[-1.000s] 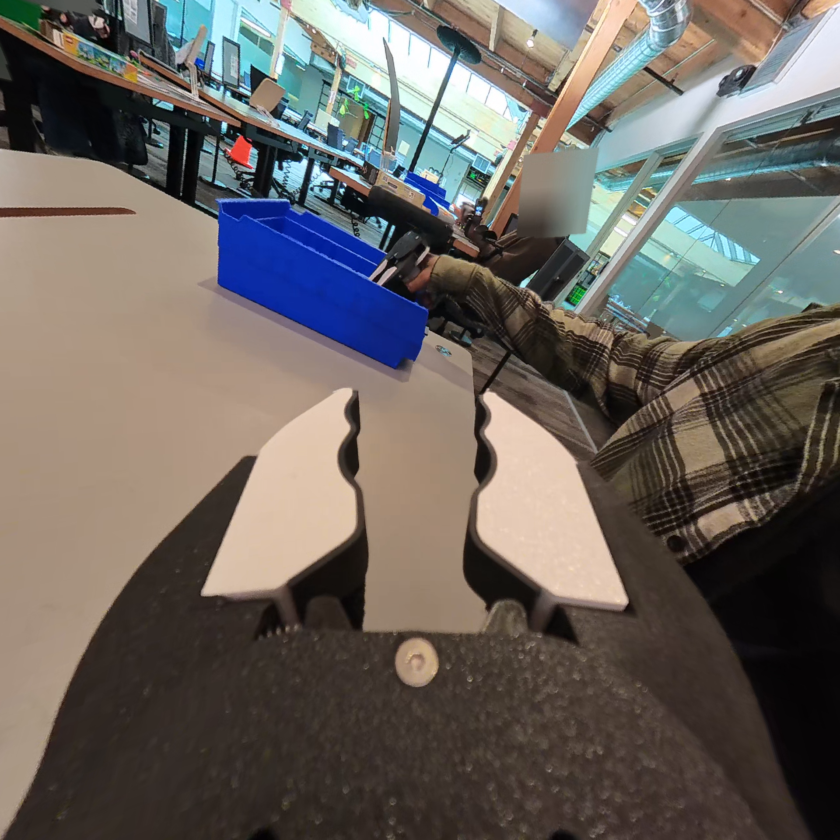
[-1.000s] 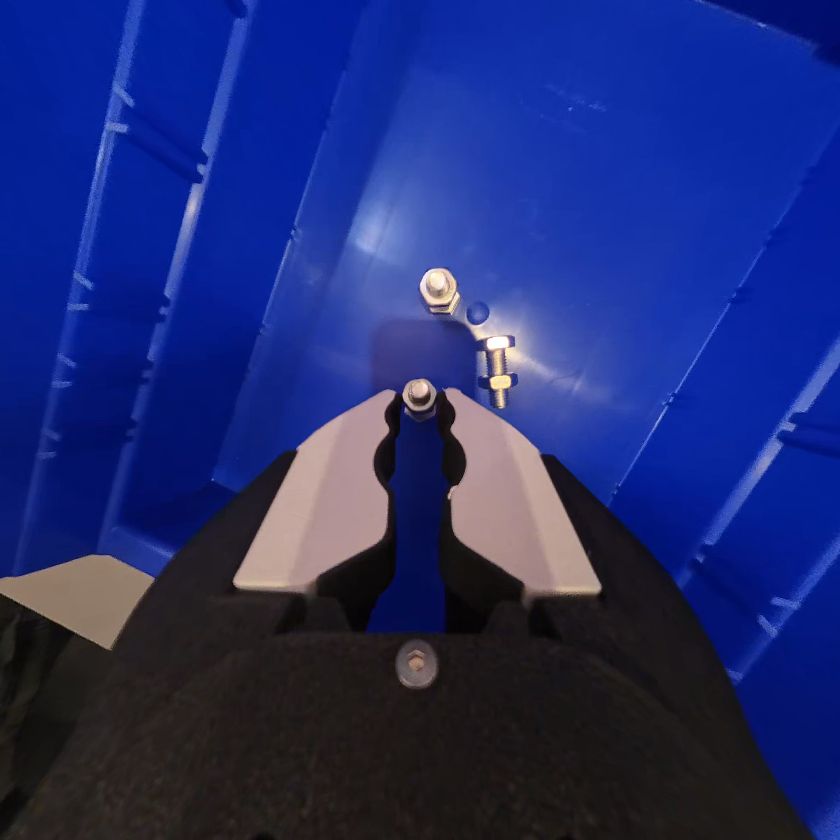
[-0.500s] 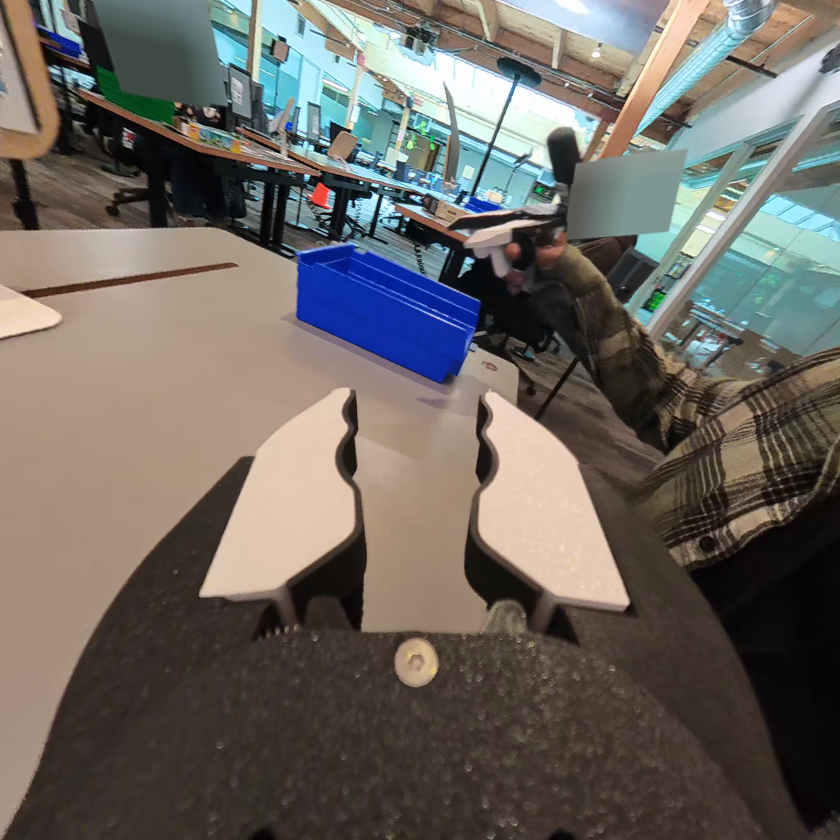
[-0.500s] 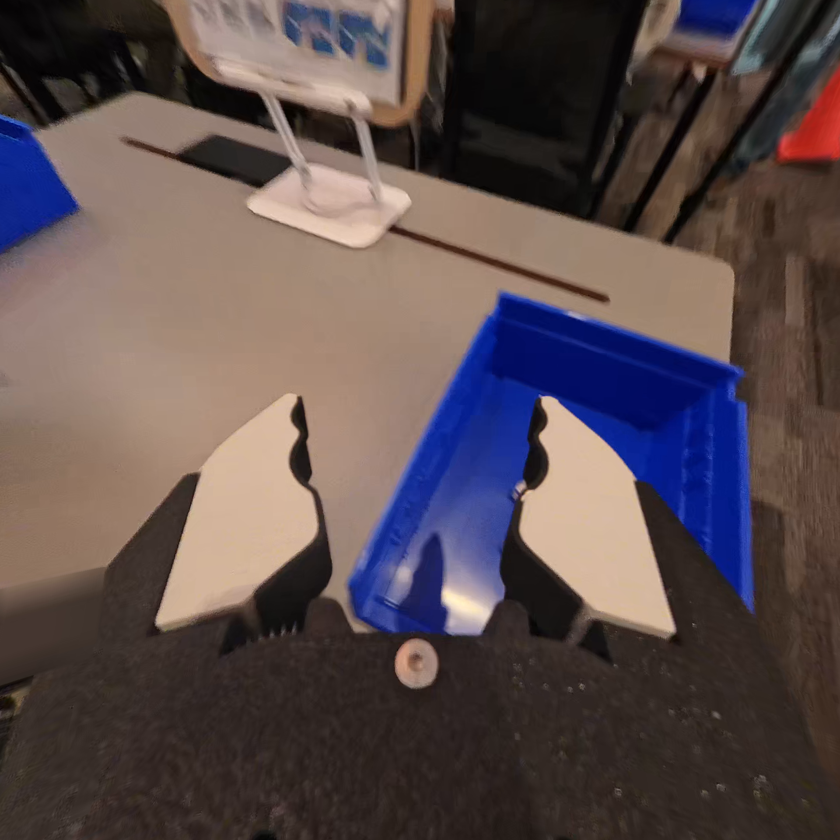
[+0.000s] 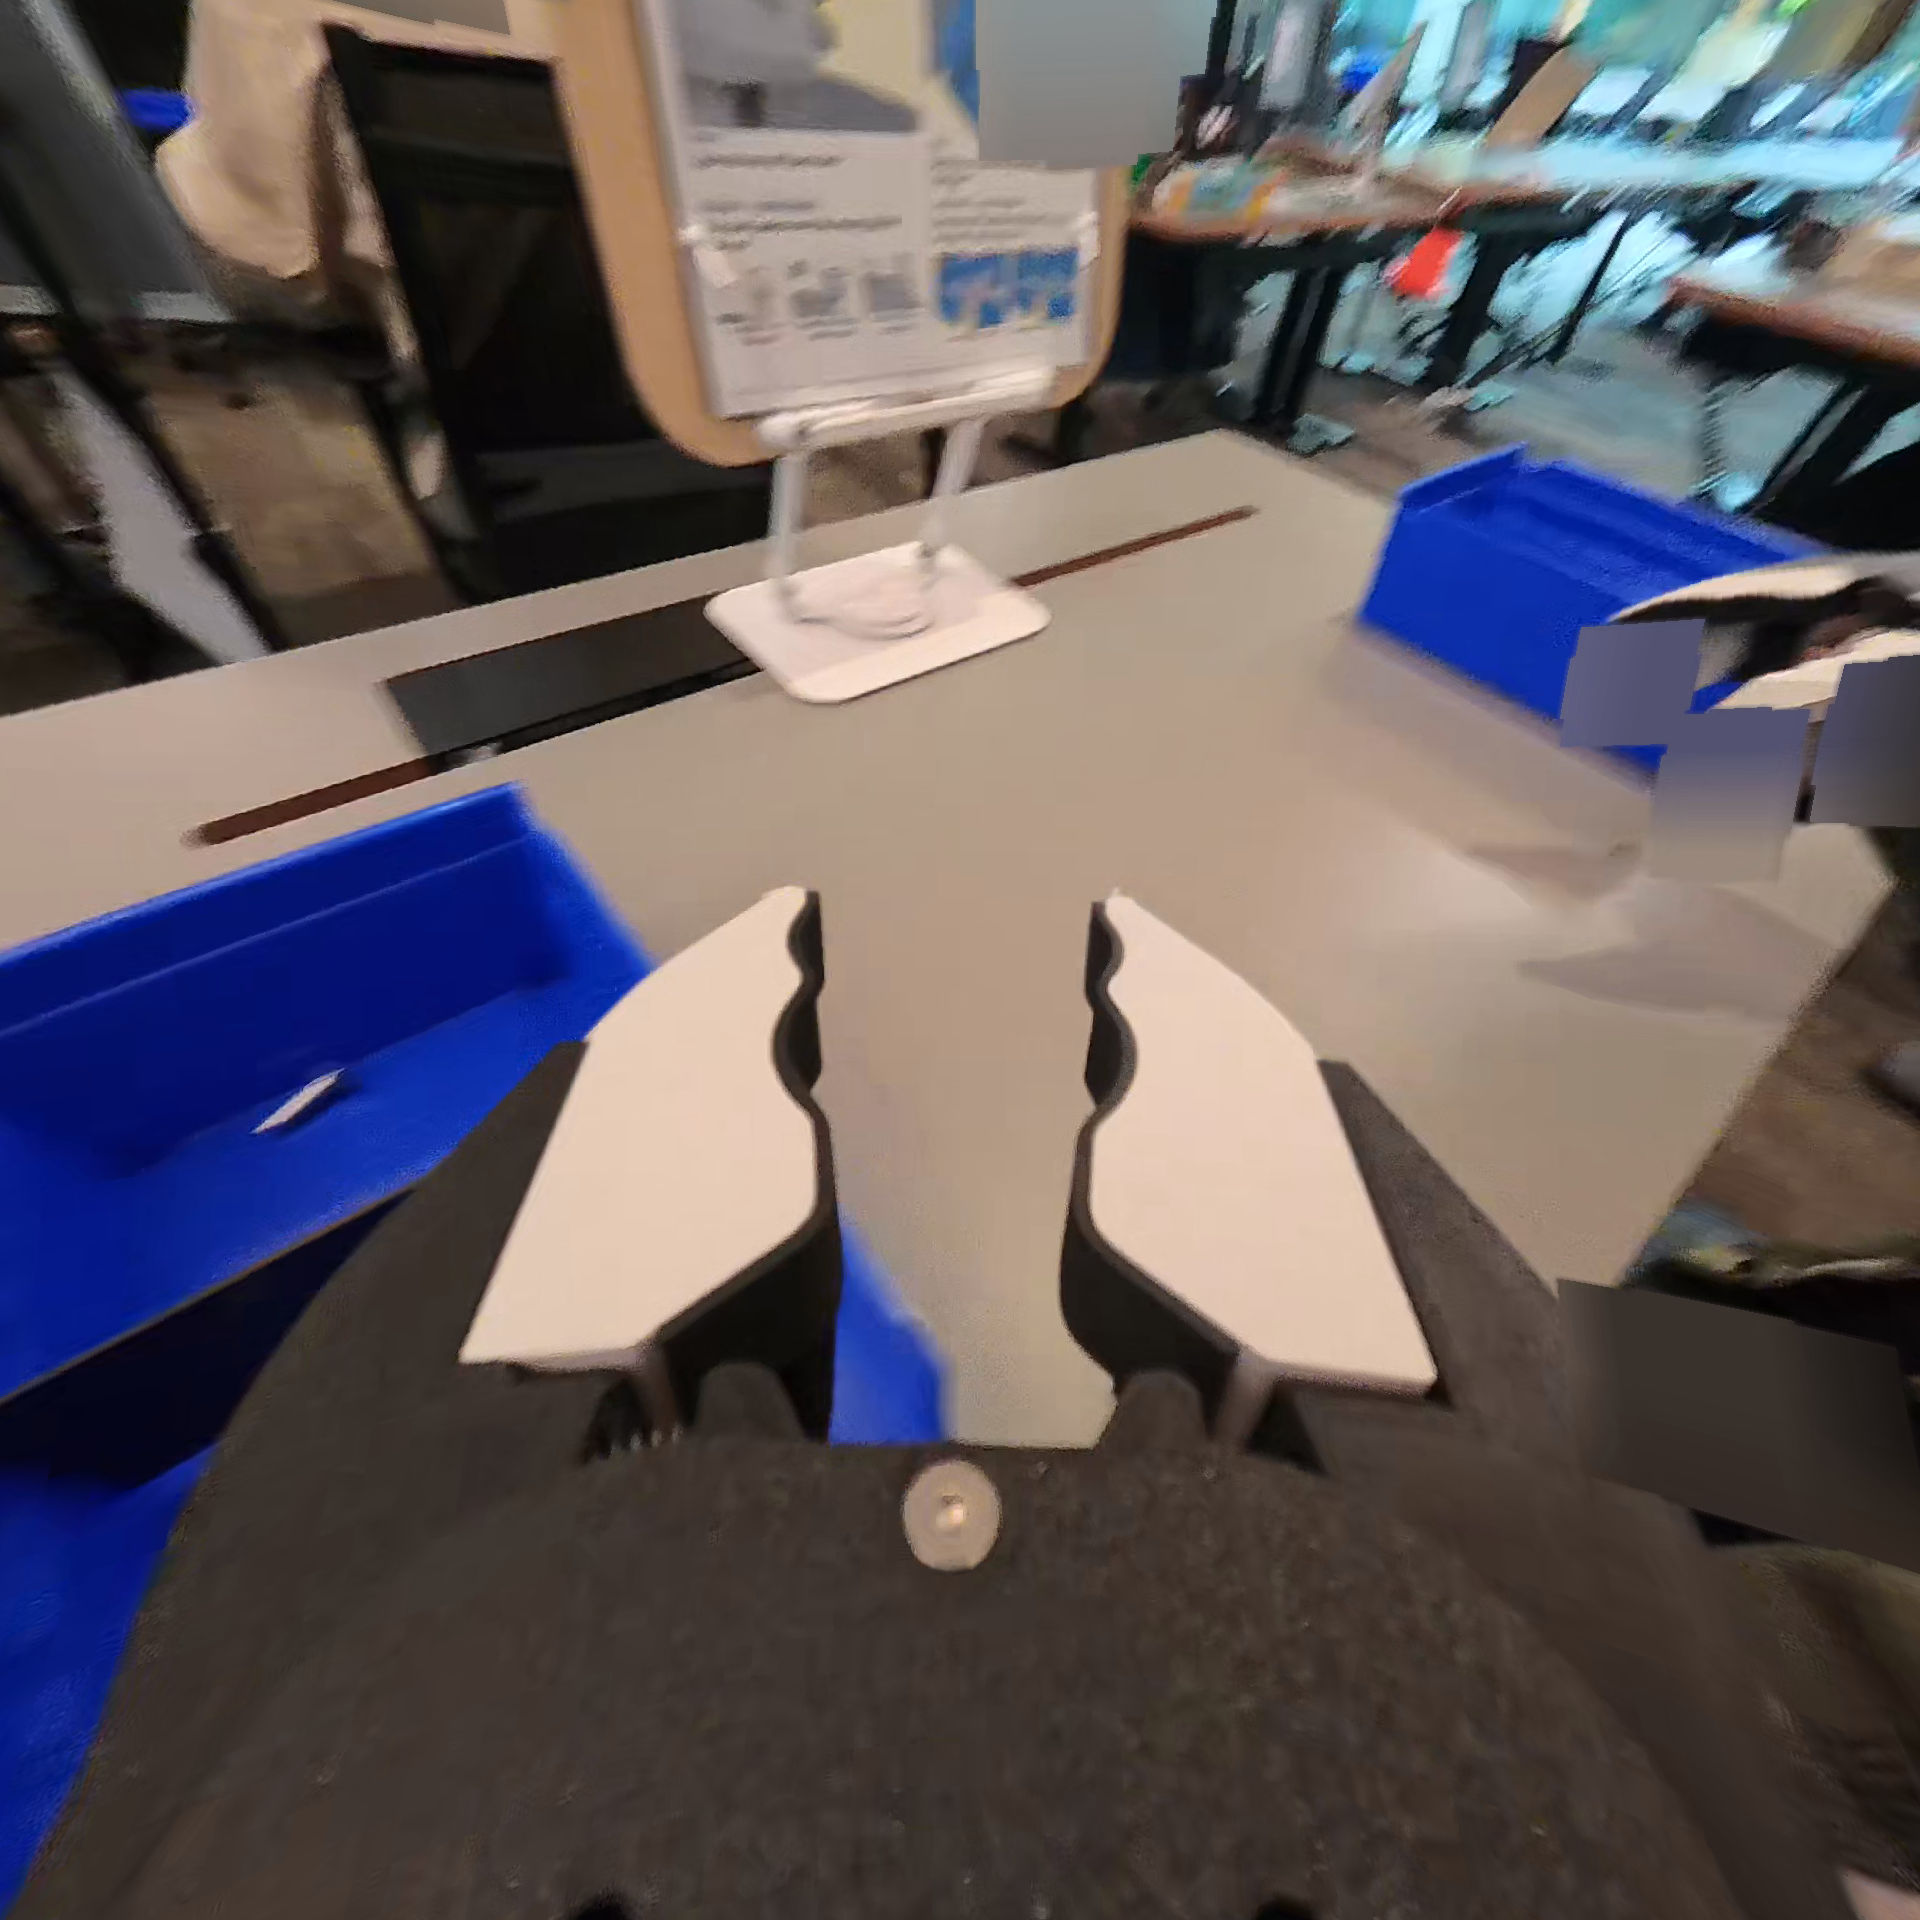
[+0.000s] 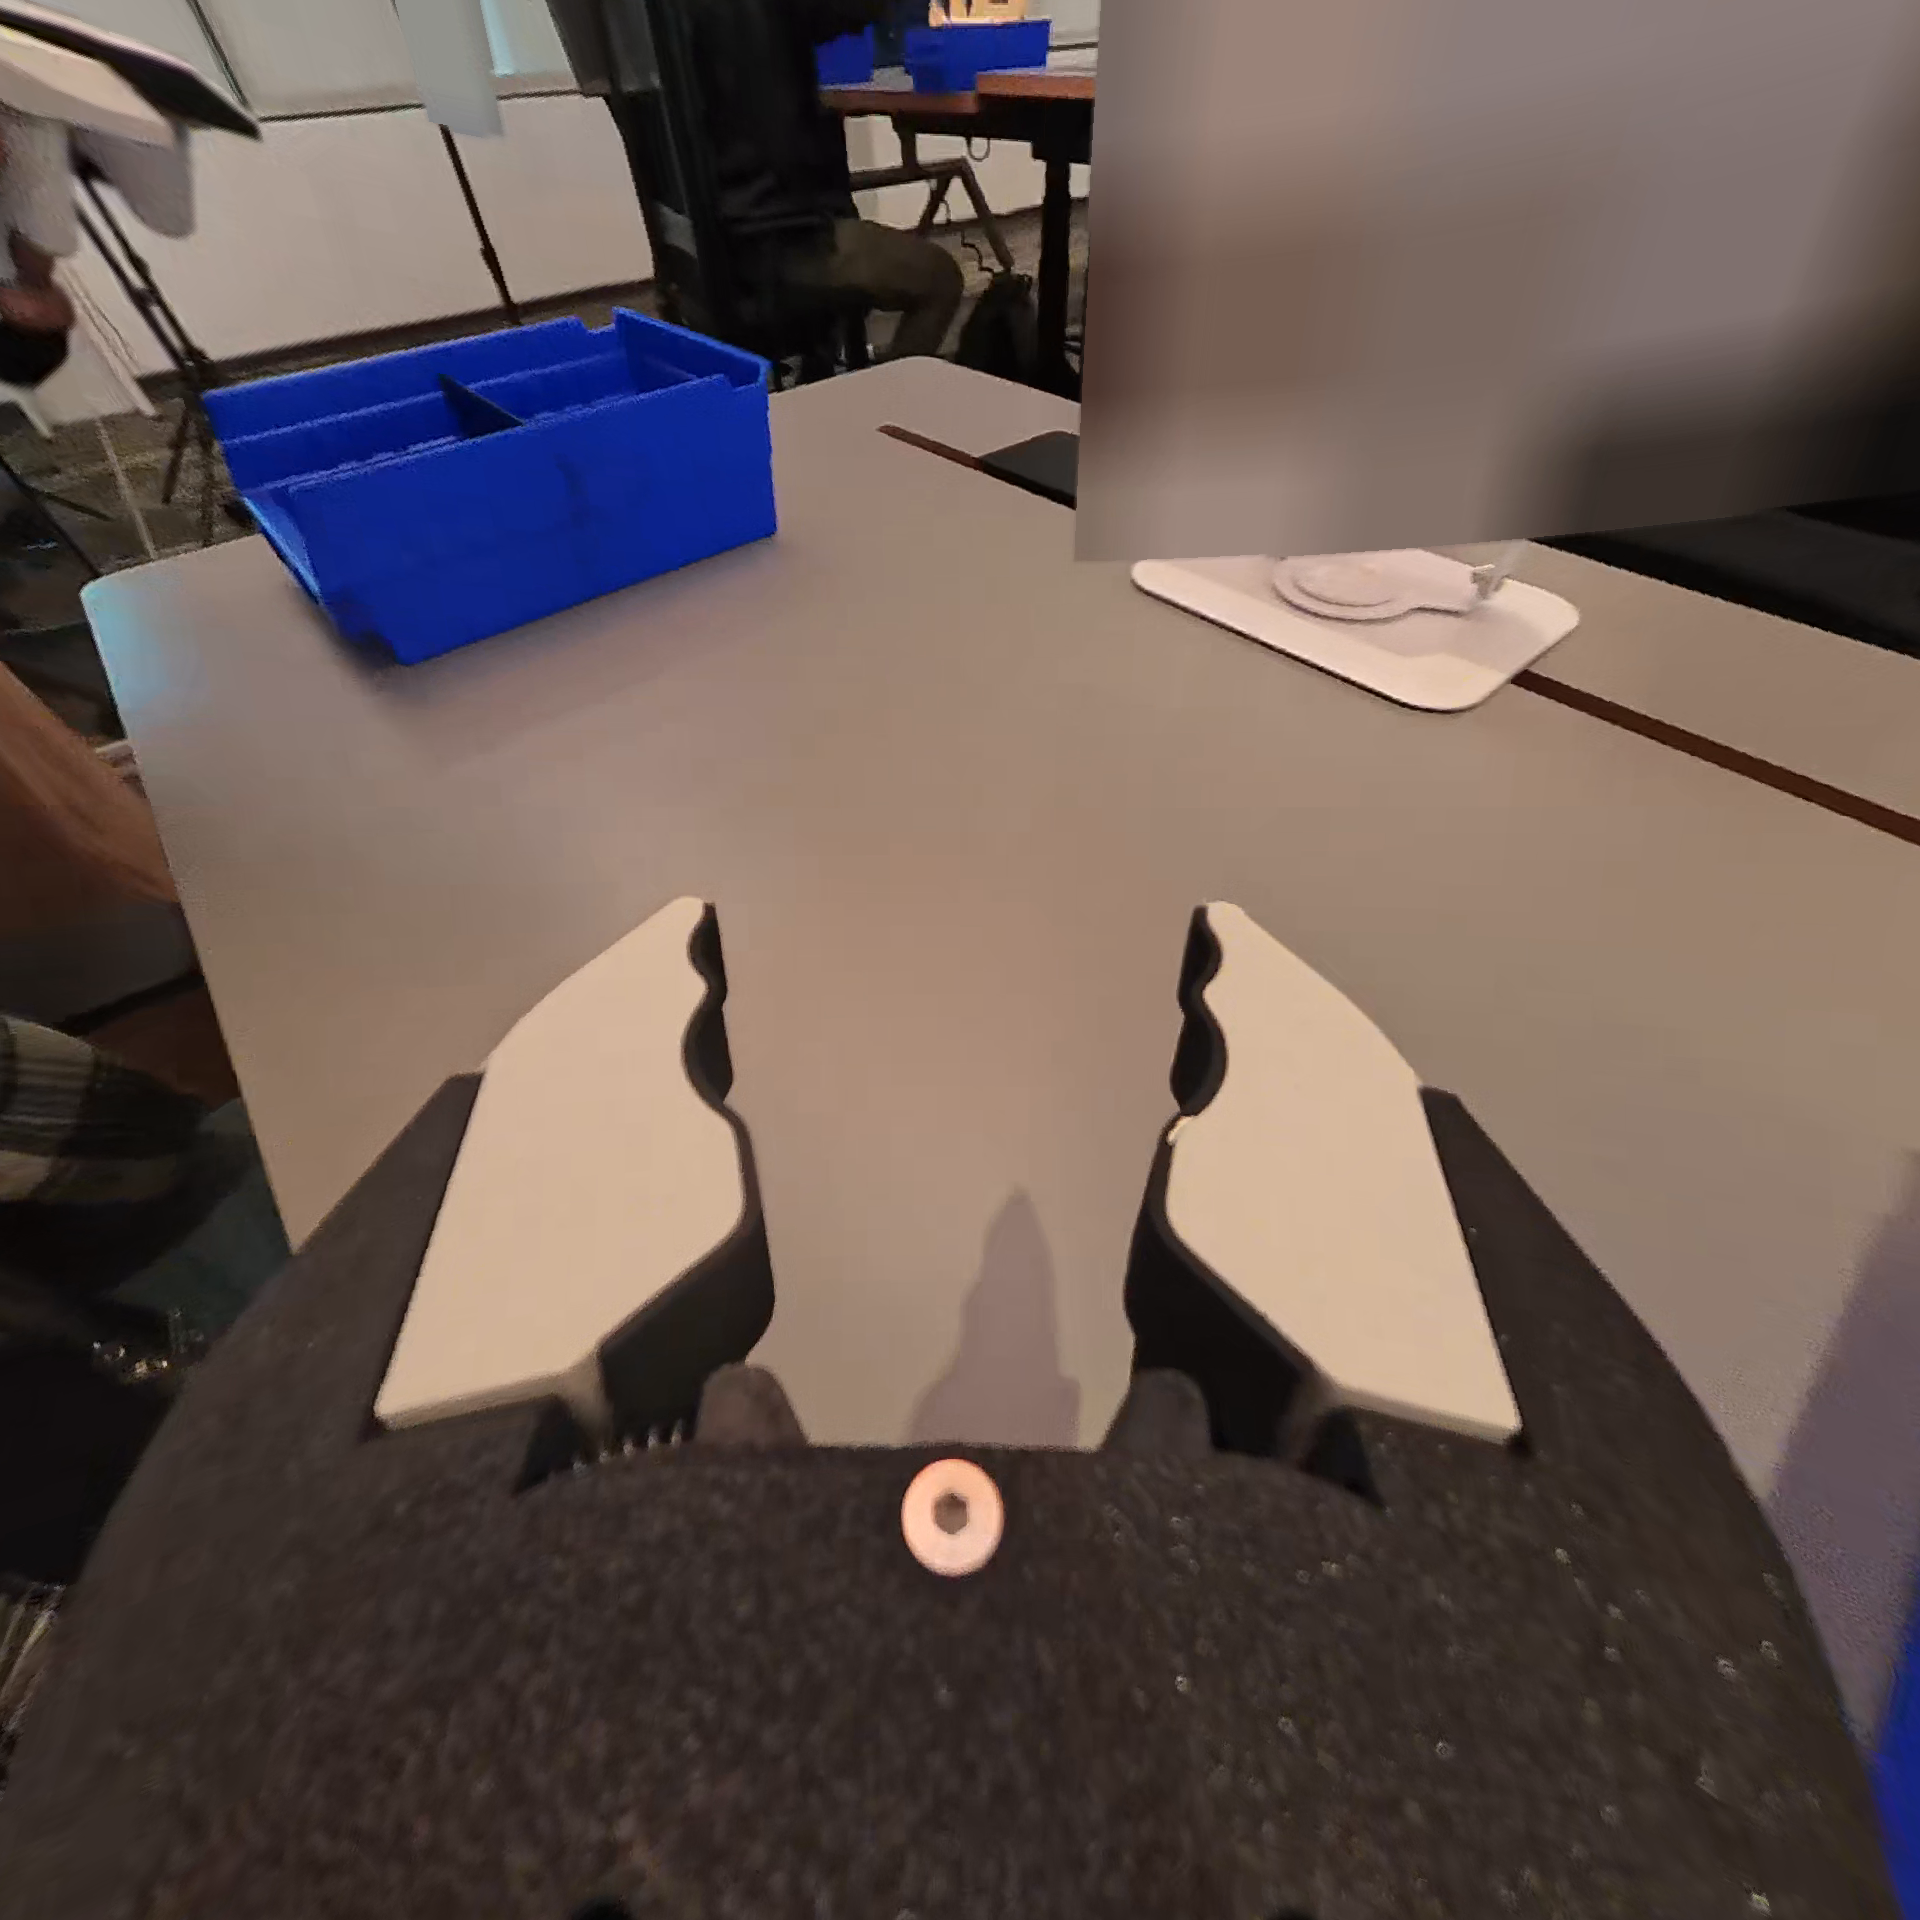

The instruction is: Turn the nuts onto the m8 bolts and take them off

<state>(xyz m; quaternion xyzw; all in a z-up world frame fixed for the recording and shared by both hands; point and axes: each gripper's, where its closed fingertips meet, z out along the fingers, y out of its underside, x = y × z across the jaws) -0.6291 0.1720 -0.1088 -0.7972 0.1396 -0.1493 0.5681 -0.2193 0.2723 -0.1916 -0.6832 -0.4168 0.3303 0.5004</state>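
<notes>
No bolt or nut shows clearly. In the left wrist view my left gripper is open and empty above the grey table, at the right edge of a blue bin. A small pale, blurred piece lies in that bin. A second blue bin stands at the far right, with the other gripper beside it. In the right wrist view my right gripper is wide open and empty over the bare table. A blue bin with a divider stands far left.
A sign stand with a white base stands mid-table along a dark slot; its base also shows in the right wrist view. A dark flat phone lies behind it. A plaid sleeve is at the table's left edge. There is about 45 cm between the tips of the two grippers.
My right gripper let go of the bolt with its nut in the blue bin, opened wide, lifted out and swung over the bare table. My left gripper swung left toward the stand and left bin.
</notes>
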